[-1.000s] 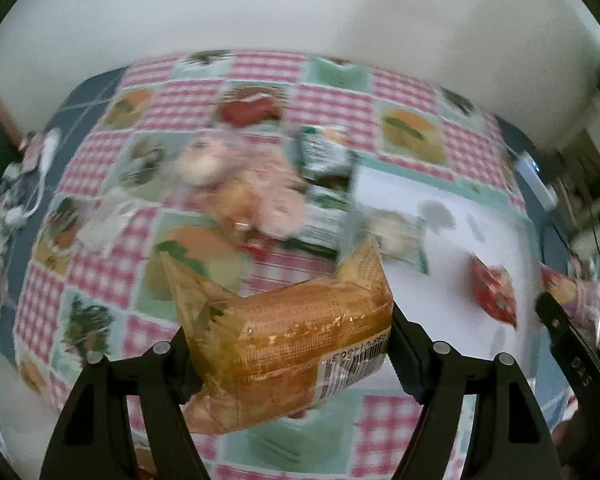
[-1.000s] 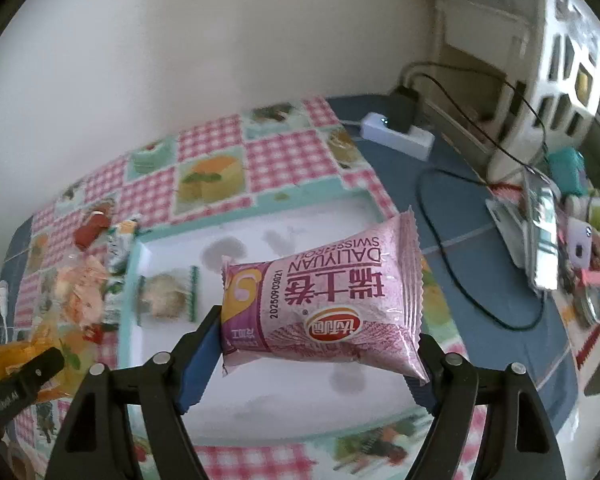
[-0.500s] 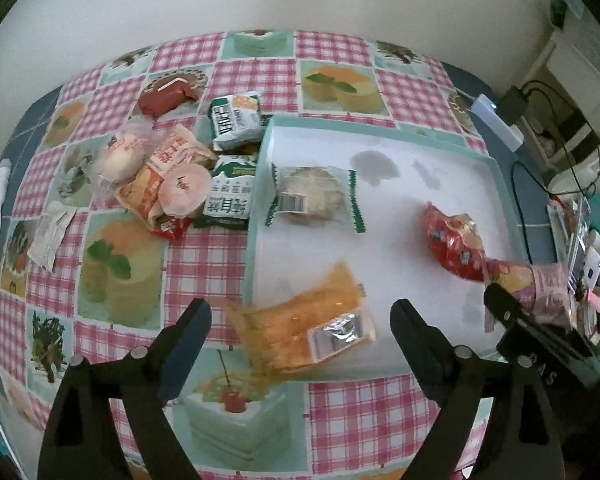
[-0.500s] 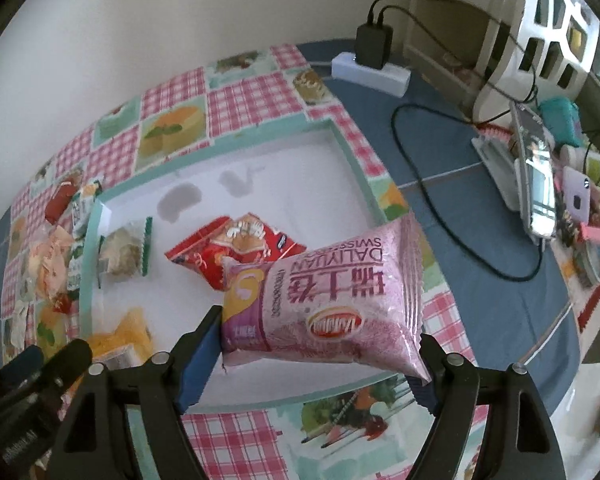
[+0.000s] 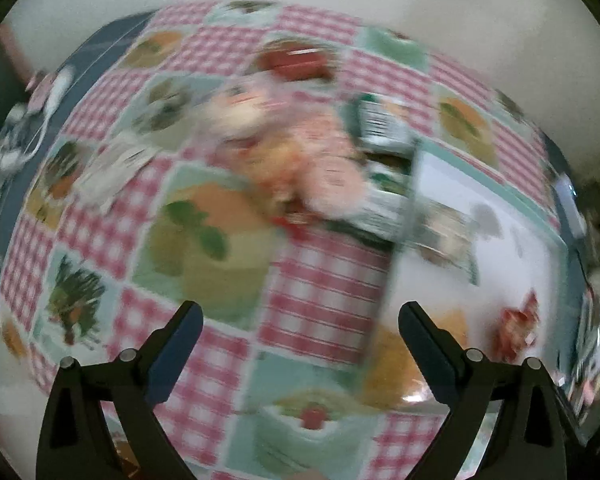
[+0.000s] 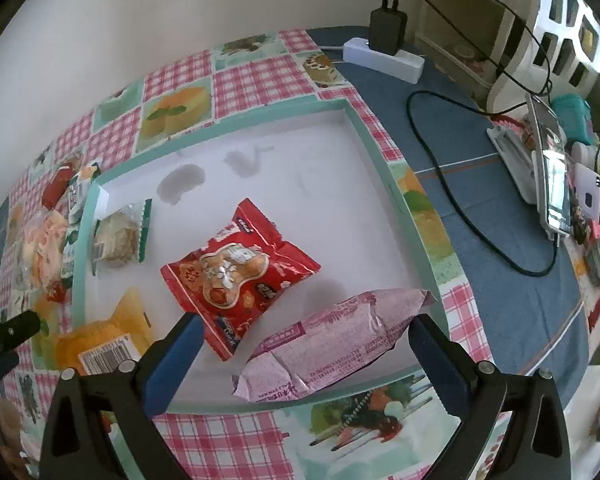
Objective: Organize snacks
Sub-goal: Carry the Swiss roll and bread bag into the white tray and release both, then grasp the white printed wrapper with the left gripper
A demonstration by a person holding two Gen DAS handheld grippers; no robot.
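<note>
Right wrist view: the right gripper (image 6: 304,334) hangs over the near edge of a shallow white tray (image 6: 384,168) with a mint-green rim, which rests on a checked tablecloth (image 6: 256,76). Its jaws have just been opening and now stand wide apart, holding nothing; the pink snack packet (image 6: 332,344) lies printed side down on the tray floor between them, touching neither pad as far as can be seen. Just to the far left of it lies a red snack packet (image 6: 240,272). An orange packet (image 6: 100,340) sits at the tray's near left corner, and a clear-wrapped pastry with green ends (image 6: 120,236) lies against the left wall. Further unsorted snacks (image 6: 48,240) lie heaped on the cloth beyond the tray's left rim. At the far right, on a blue cloth, a white power strip (image 6: 384,58) carries a black plug.

Left wrist view, heavily motion-blurred: the left gripper (image 5: 300,336) is likewise spread wide and empty, its jaws having just been opening, above the tablecloth beside the tray's left rim. The orange packet shows as a blur behind the right-hand finger (image 5: 428,352), inside the tray. The loose heap of snacks lies farther off, at centre.
</note>
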